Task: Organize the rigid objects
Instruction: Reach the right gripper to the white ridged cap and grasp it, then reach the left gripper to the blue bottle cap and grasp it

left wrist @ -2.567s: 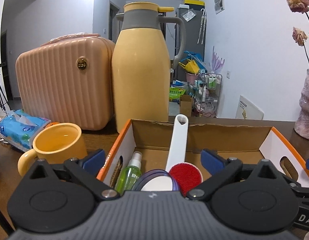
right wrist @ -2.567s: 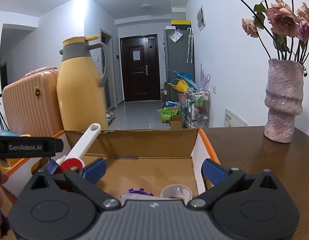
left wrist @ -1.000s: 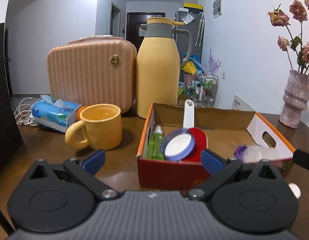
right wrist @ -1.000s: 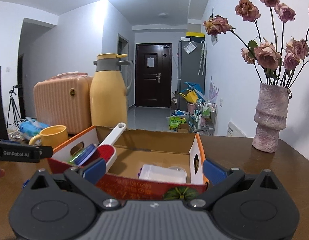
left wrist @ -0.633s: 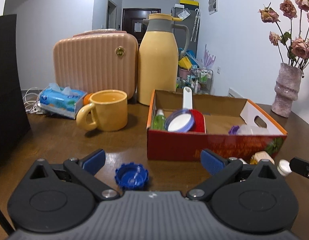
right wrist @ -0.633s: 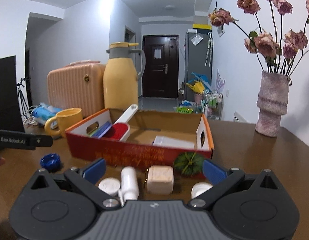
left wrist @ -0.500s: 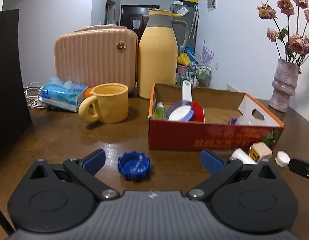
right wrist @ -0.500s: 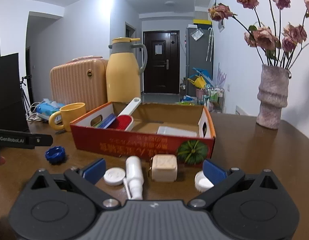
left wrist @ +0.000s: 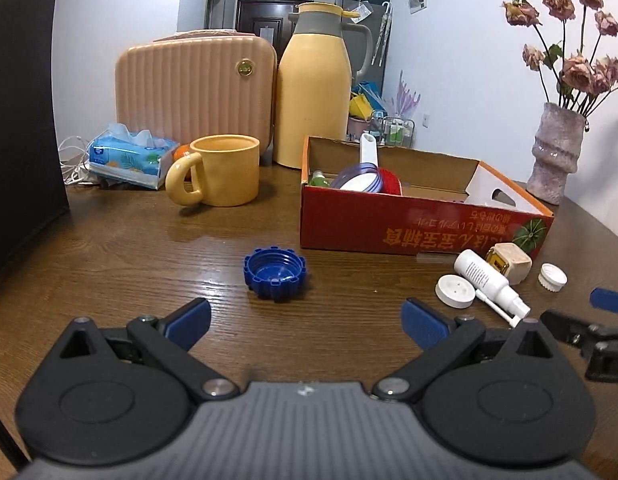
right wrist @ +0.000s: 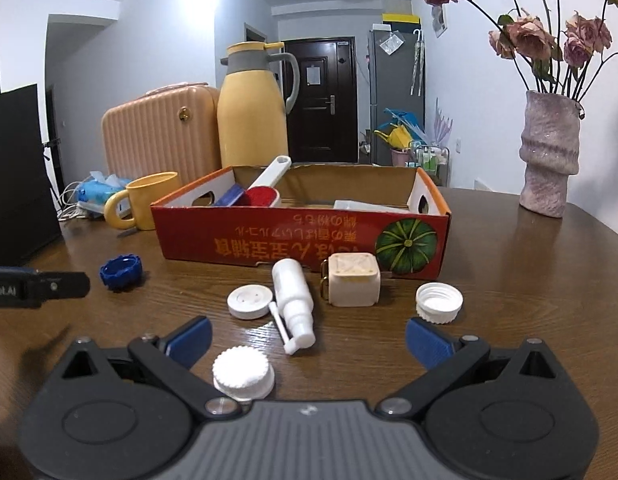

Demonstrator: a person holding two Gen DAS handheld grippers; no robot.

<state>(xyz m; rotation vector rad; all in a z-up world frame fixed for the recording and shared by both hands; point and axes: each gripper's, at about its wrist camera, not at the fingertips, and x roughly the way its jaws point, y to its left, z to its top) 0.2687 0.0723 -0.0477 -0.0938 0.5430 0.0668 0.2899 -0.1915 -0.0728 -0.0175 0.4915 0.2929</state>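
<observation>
A red cardboard box [left wrist: 421, 224] [right wrist: 301, 236] on the wooden table holds a white-handled red brush [right wrist: 265, 188], a round lid [left wrist: 359, 178] and a green bottle [left wrist: 319, 179]. In front of it lie a blue cap [left wrist: 275, 272] [right wrist: 121, 267], a white spray bottle [right wrist: 293, 300] [left wrist: 487, 280], a beige cube [right wrist: 353, 278] [left wrist: 509, 256], a flat white disc [right wrist: 249, 301] and white caps [right wrist: 439, 302] [right wrist: 243, 372]. My left gripper [left wrist: 307, 322] is open and empty, just short of the blue cap. My right gripper [right wrist: 307, 338] is open and empty, with the spray bottle's nozzle between its fingertips.
A yellow mug [left wrist: 221, 170], a tissue pack [left wrist: 129, 158], a peach case [left wrist: 197, 88] and a yellow thermos jug [left wrist: 317, 88] stand behind and left of the box. A vase of dried roses [right wrist: 549, 156] stands at the right. A black panel [left wrist: 21, 120] is at the left.
Both grippers have pulled back from over the box toward the table's near side. The loose caps, bottle and cube in front of the box have come into view.
</observation>
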